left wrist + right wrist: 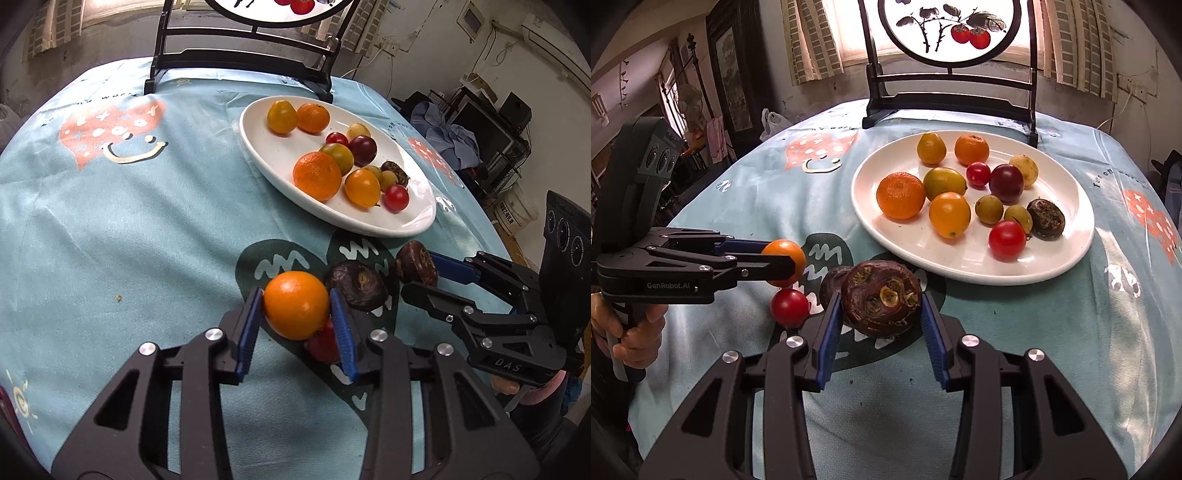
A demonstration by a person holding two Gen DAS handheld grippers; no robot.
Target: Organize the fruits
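Note:
My left gripper [296, 295] is shut on a small orange fruit [295, 310], one blue pad pressing each side. The right wrist view shows the same gripper [785, 260] holding that orange fruit [785, 248] just above the cloth. A red cherry tomato [323, 345] [789, 306] lies under it. My right gripper [880, 301] is shut on a dark brown water chestnut [882, 295], which also shows at the right [417, 264]. A second water chestnut [356, 286] [830, 284] rests on the cloth between the grippers. Beyond them, the white oval plate [258, 162] [960, 273] holds several fruits.
A light blue printed tablecloth [129, 221] covers the round table. A black wooden stand [949, 98] with a round painted screen stands behind the plate. A person's hand [631, 332] grips the left handle. Clutter and a chair sit past the table's right edge [480, 147].

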